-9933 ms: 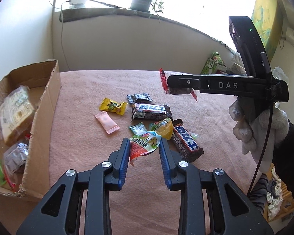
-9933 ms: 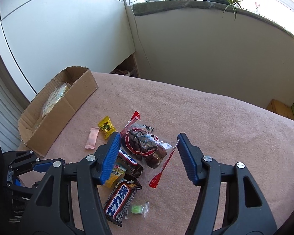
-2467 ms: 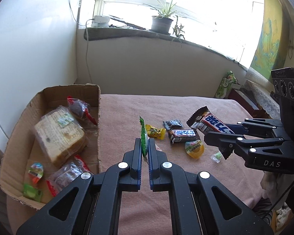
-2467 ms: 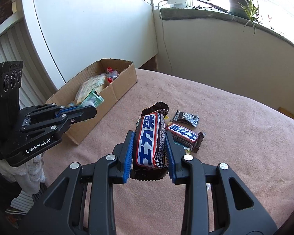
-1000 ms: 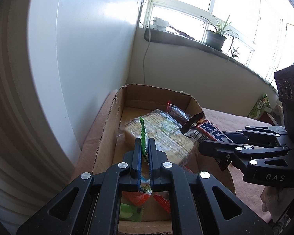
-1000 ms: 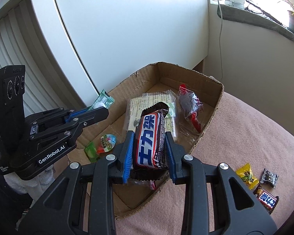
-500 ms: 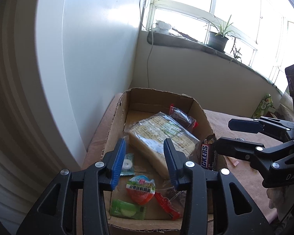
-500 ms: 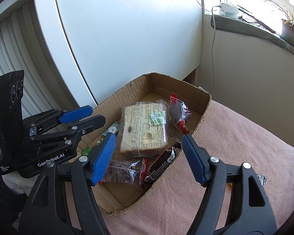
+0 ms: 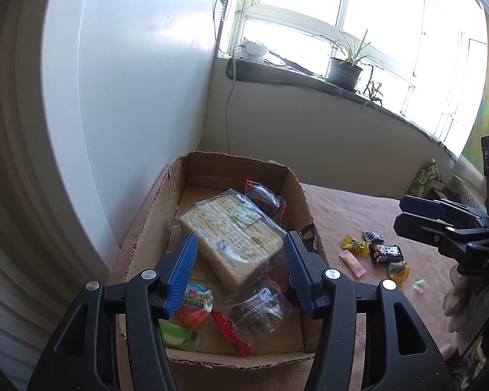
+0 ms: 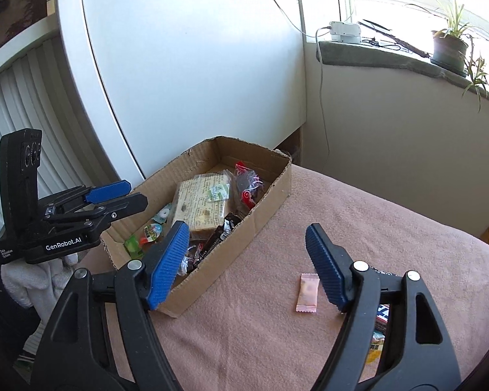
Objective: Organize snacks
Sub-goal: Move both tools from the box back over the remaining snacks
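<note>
A cardboard box [image 9: 296, 192] [image 10: 244, 238] stands at the left end of the pink cloth. In it lie a wrapped bread loaf [image 9: 231, 228] [image 10: 202, 205], a jelly cup [image 9: 194, 303], dark cakes in red-edged wrappers [image 9: 264, 198] and a chocolate bar [image 10: 221, 231] leaning on the near wall. My left gripper [image 9: 240, 236] [image 10: 137, 193] hovers over the box, its jaws opening with nothing held between them. My right gripper [image 10: 247, 226] [image 9: 407, 216] stands open and empty above the cloth, beside the box's right wall. A pink sachet [image 10: 307, 292] lies near its right finger.
Loose snacks lie on the cloth [image 9: 342, 208] right of the box: a yellow candy [image 9: 353, 245], a small chocolate bar [image 9: 386, 252], a black packet [image 9: 373, 235], a yellow jelly cup [image 9: 398, 268]. A white wall [image 9: 130, 97] stands just left of the box. A gloved hand [image 10: 49, 277] holds the left gripper.
Both grippers let go: the green packet and the chocolate bar now lie in the box. The left jaws spread wider. The right gripper drew back from the box over the cloth.
</note>
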Available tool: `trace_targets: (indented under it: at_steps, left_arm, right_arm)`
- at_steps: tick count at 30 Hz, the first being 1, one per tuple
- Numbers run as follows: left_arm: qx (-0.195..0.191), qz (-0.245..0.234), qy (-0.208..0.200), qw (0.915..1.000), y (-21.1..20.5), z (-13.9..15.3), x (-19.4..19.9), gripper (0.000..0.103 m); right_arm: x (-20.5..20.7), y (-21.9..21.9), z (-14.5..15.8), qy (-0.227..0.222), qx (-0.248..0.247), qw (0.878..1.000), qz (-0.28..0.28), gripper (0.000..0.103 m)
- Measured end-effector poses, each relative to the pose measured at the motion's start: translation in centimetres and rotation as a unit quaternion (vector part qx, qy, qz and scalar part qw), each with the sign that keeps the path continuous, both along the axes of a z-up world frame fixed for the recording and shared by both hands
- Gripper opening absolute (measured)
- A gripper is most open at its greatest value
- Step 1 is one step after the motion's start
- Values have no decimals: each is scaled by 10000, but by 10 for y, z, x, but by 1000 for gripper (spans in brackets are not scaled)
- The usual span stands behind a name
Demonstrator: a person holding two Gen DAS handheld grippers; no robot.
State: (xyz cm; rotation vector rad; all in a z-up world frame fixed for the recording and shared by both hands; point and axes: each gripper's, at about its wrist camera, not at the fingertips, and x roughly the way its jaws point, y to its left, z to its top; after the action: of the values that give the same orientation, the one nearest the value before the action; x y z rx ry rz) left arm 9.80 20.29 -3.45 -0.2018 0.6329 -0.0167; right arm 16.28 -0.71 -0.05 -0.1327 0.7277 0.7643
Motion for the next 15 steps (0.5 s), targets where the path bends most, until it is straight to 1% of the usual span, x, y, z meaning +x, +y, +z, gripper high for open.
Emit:
trace_targets:
  at_steps: [3,6,7,8,10,12,15]
  left_arm:
    - [-24,-121,-35,9999,-11,3,-1,55]
    - [-46,-233,-91,9997,-26,6,-1,55]
    - [-65,-281,-107,9995,-31,8,-1,55]
    - [-80,-340,-115,9993,-36,8,-1,55]
    - [-83,-463,-125,9988,-49,10,0,55]
    - [-88,-586,-129,9982,-62,11,1,55]
    - [-141,-754,-107,9970,-80,11,4,55]
  right_arm:
    - [5,-29,3,87,38,9997,-204,77]
    - [10,-57,2,40,-164,9984,-531,77]
    - [11,-67,1,18,-229,9976,-655,79]
    - [13,-78,1,18,-270,9965,-785,88]
    - [15,-99,0,69,-217,9952,-946,93]
    - [17,-116,-2,160,-212,9942,-1041,93]
    - [17,-136,-6,178,-335,9923,-1183,93]
